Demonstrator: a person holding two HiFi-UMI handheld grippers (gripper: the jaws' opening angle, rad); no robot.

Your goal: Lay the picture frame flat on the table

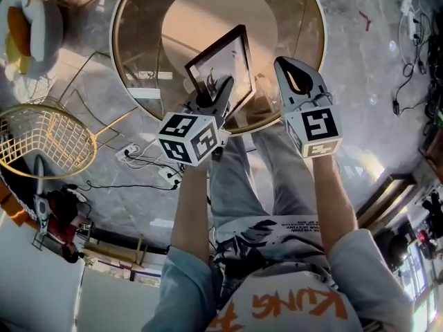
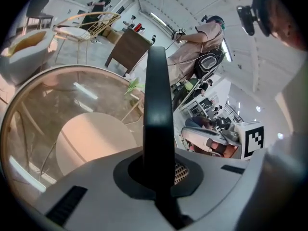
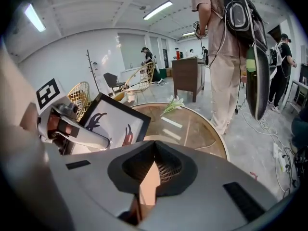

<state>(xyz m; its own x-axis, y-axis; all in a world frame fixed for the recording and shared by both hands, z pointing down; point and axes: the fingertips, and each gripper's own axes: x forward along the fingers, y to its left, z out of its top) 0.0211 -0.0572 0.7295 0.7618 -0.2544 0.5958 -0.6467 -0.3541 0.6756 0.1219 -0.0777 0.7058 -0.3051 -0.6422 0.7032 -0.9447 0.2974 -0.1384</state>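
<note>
Left gripper [image 1: 223,88] clamps the picture frame [image 1: 225,61], which we hold tilted over the near edge of the round table [image 1: 138,47]; our right gripper [image 1: 289,66] hovers beside it, jaws together, empty.

Looking steeply down from the head onto the round gold-rimmed glass table [image 1: 142,40] and black-framed picture [image 1: 221,64], while riding on the left gripper [image 1: 223,88] and right gripper [image 1: 284,63], facing along their jaws, close over that same tabletop and frame.
</note>
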